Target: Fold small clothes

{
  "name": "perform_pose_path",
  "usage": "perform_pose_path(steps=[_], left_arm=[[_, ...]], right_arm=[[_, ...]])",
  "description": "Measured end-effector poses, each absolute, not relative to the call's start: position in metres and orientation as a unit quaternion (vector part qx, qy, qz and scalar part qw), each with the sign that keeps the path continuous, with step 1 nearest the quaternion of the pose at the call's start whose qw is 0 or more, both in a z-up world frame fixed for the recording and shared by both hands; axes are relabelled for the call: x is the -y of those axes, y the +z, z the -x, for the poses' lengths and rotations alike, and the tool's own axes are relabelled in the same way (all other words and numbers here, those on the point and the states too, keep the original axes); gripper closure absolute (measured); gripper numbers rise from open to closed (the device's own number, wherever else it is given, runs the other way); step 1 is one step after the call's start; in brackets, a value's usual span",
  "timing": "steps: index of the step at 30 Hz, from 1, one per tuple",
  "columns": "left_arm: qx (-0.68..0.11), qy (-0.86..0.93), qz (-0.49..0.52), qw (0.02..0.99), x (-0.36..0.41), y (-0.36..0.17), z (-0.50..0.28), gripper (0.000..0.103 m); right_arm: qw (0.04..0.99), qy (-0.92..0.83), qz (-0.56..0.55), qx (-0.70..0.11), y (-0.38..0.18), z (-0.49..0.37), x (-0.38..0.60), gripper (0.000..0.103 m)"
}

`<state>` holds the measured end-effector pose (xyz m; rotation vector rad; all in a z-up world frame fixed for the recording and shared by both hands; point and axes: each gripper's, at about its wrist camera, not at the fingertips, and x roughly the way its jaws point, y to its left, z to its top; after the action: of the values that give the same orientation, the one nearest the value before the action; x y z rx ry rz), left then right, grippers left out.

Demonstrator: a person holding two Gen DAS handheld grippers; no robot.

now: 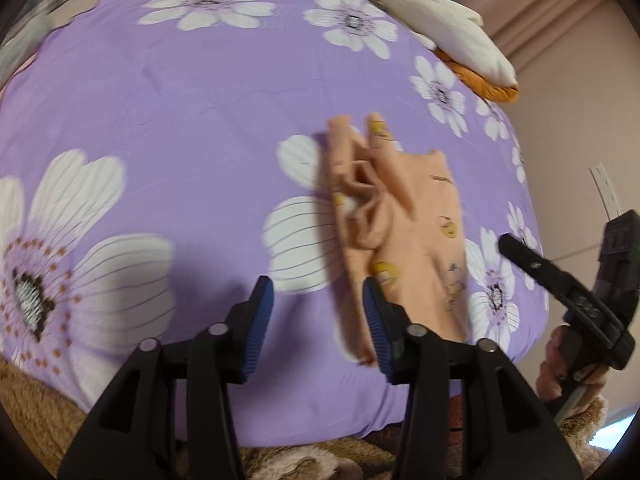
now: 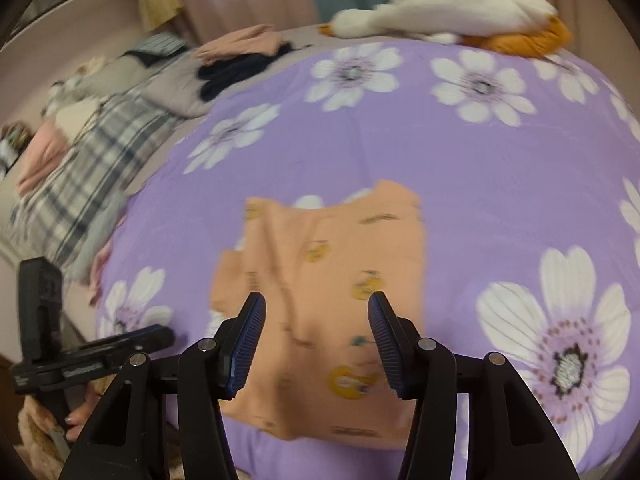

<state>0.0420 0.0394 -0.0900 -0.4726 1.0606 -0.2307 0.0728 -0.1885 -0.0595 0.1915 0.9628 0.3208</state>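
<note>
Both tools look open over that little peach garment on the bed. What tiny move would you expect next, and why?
Probably lower the right tool onto the garment's near edge and close. Both tools are open and empty, and the garment lies loose on the purple cover, its left side bunched. The left tool is beside it.

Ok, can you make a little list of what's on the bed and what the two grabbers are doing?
bed cover: purple with white flowers
shirt: peach, small prints, lying partly bunched on the cover
toy duck: white and orange, far edge of bed
left gripper: jaws open, empty, beside the shirt
right gripper: jaws open, empty, above the shirt
</note>
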Motion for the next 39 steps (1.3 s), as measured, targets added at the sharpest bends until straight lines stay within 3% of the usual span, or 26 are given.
perform_pose_path(steps=[4,7,15,26,28,30,31,37,39], left_arm=[[-0.513,-0.136,0.209,0.822,-0.015,-0.095,-0.058,0.049],[-0.517,-0.149,0.215,0.815,0.000,-0.100,-0.072,0.039],[-0.553,-0.104,0.188,0.805,0.012,-0.132,-0.085,0.038],[-0.548,-0.119,0.191,0.805,0.001,-0.131,-0.067,0.039],[-0.527,-0.161,0.219,0.805,-0.001,-0.121,-0.070,0.035],[-0.501,-0.187,0.243,0.809,-0.004,-0.112,-0.074,0.018],[-0.497,-0.189,0.243,0.811,-0.004,-0.110,-0.076,0.017],[-0.534,-0.182,0.213,0.797,0.013,-0.135,-0.103,0.018],[-0.543,-0.184,0.215,0.790,0.016,-0.144,-0.107,0.023]], right_arm=[[0.860,0.130,-0.104,-0.482,-0.078,-0.072,0.201,0.050],[0.848,0.126,-0.112,-0.502,-0.094,-0.071,0.204,0.050],[0.827,0.112,-0.106,-0.541,-0.121,-0.069,0.198,0.050],[0.821,0.117,-0.116,-0.547,-0.124,-0.066,0.204,0.050],[0.826,0.121,-0.120,-0.537,-0.119,-0.066,0.209,0.050],[0.832,0.125,-0.129,-0.525,-0.113,-0.067,0.218,0.049],[0.832,0.130,-0.137,-0.521,-0.112,-0.069,0.221,0.047],[0.819,0.170,-0.180,-0.517,-0.120,-0.090,0.220,0.043],[0.813,0.165,-0.187,-0.526,-0.128,-0.095,0.217,0.043]])
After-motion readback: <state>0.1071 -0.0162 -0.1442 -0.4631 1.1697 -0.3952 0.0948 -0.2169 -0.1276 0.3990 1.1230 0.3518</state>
